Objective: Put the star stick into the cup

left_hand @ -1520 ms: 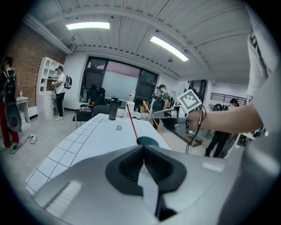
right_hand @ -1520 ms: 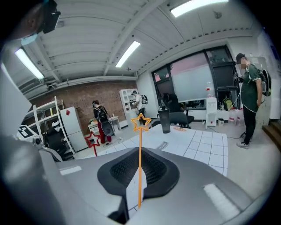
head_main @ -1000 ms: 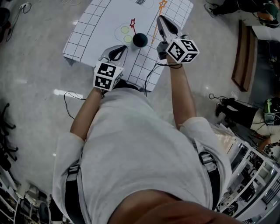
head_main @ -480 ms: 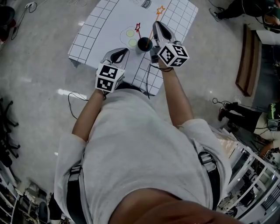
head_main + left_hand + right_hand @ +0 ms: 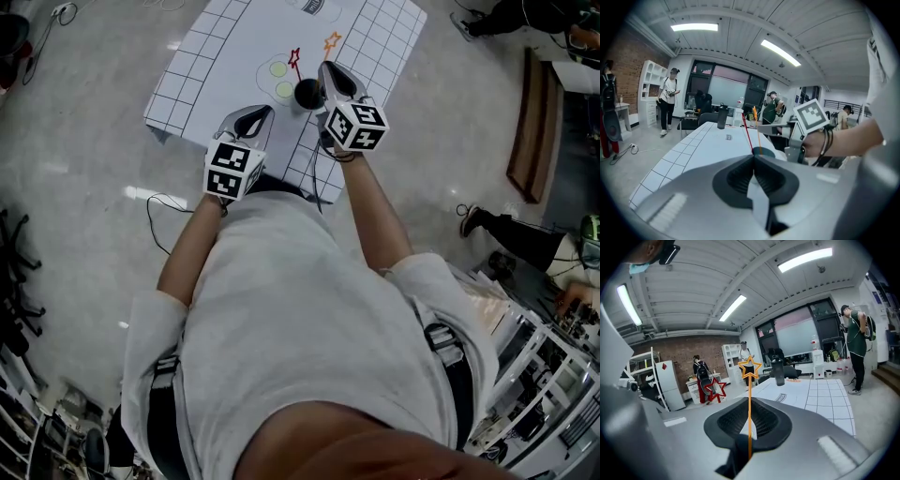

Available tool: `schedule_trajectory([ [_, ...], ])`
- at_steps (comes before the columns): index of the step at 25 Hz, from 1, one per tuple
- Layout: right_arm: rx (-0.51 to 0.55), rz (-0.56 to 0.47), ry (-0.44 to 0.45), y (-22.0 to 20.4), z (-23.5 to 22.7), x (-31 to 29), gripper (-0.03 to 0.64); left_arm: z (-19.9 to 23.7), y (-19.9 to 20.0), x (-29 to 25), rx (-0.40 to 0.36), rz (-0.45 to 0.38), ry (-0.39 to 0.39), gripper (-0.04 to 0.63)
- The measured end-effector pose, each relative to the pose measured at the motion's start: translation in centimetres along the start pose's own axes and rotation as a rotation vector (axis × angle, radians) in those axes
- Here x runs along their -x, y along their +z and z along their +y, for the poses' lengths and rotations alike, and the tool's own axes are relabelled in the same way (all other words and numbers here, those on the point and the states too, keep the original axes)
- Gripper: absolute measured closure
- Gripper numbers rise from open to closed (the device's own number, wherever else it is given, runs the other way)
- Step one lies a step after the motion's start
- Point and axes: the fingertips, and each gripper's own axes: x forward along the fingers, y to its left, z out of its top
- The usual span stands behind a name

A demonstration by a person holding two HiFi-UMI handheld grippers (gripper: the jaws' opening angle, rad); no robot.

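Note:
A dark round cup (image 5: 307,92) stands on the white gridded table (image 5: 197,66) with a red star stick (image 5: 296,58) upright in it. My right gripper (image 5: 327,71) is just right of the cup, shut on an orange star stick (image 5: 332,41). In the right gripper view that stick (image 5: 750,418) rises between the pads to its star. From the left gripper view the orange stick's (image 5: 758,136) lower end reaches the cup's (image 5: 762,151) mouth beside the red stick (image 5: 747,132). My left gripper (image 5: 260,112) hovers near the table's front edge, shut and holding nothing.
Two yellow-green discs (image 5: 278,68) lie on the table left of the cup. A dark bottle (image 5: 722,116) stands at the table's far end. Several people stand around the room, one (image 5: 855,343) close to the table's far corner. Cables trail on the floor.
My right gripper has come down with the orange star stick and closed in on the cup. The left gripper has stayed where it was.

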Motion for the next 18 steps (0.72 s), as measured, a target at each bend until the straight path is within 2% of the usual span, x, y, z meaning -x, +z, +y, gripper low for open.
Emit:
schedule_trajectory([
  [4,0.059,0.057,-0.018,-1.1,0.3,0.3,0.601,0.4,-0.2,0.2,0.006,0.001,0.010,0.592],
  [12,0.060,0.174,-0.032,-3.4,0.1,0.3,0.586,0.2,0.2,0.5,0.002,-0.012,0.007,0.592],
  [18,0.046,0.170,-0.045,-3.3,0.4,1.2,0.535,-0.1,0.2,1.8,0.006,-0.027,-0.001,0.592],
])
